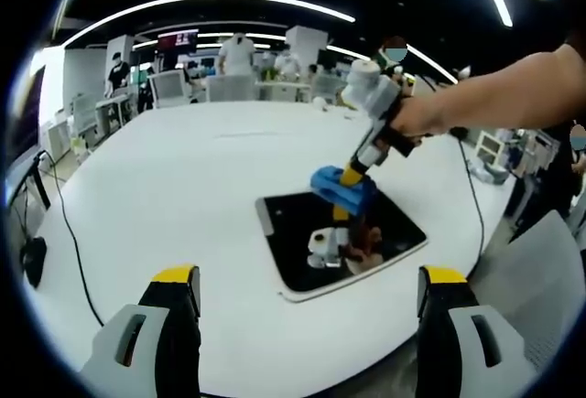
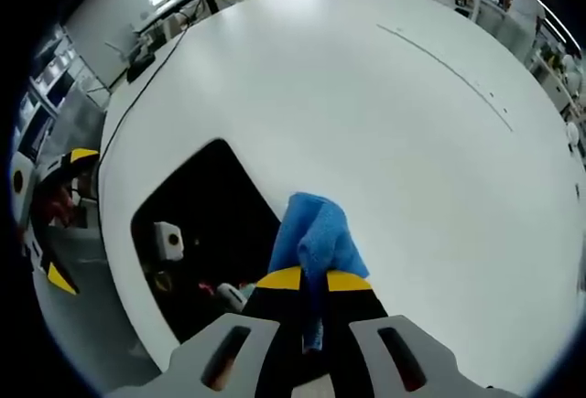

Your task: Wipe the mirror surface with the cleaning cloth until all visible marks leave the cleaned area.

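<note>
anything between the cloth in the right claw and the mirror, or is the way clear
Nothing visible blocks it. The right claw is shut on the blue cloth, which sits right at the mirror edge. The left claw is open, back from the mirror.

We find no readable text, label, brand, number or sign in either view. A dark red wall screen (image 1: 178, 39) sits at about eleven o'clock in the left gripper view, far across the room, and whatever it displays is too small and blurred for us to read.
</note>
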### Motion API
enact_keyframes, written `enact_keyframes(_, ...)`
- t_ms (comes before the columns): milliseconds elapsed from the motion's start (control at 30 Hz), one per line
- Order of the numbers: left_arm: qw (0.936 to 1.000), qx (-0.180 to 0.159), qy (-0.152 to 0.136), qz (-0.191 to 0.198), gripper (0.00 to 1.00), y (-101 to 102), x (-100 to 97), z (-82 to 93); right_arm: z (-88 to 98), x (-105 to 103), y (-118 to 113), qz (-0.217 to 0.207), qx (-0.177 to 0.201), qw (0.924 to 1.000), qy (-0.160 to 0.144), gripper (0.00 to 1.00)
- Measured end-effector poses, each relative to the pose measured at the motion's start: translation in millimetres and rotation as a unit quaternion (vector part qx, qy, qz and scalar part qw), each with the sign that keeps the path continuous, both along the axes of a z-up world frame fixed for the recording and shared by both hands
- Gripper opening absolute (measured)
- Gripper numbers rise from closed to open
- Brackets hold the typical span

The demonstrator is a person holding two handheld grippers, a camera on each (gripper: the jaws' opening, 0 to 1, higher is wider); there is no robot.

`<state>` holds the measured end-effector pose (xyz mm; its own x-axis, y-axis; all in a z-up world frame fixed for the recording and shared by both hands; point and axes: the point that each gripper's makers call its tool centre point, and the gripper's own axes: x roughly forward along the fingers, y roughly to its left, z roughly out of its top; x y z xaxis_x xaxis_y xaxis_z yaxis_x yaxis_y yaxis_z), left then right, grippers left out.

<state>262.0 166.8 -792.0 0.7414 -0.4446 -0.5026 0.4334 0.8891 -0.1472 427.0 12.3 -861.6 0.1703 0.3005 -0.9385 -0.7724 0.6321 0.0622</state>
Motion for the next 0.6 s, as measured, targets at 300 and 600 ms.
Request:
enact_keyframes(300, 0.9997, -0.008, 0.023, -0.007, 0.99, -1.6, -4.8, -5.7, 1.3, -4.1, 1.5, -0.009, -0.01, 0.9995, -0.028, 0.01)
enact_keyframes(600, 1.0, 0.003, -0.002, -0.001, 1.0, 2.4, -2.0, 1.1, 2.5, -5.0, 0.3, -0.038, 0.005, 0.9984, -0.043, 0.01)
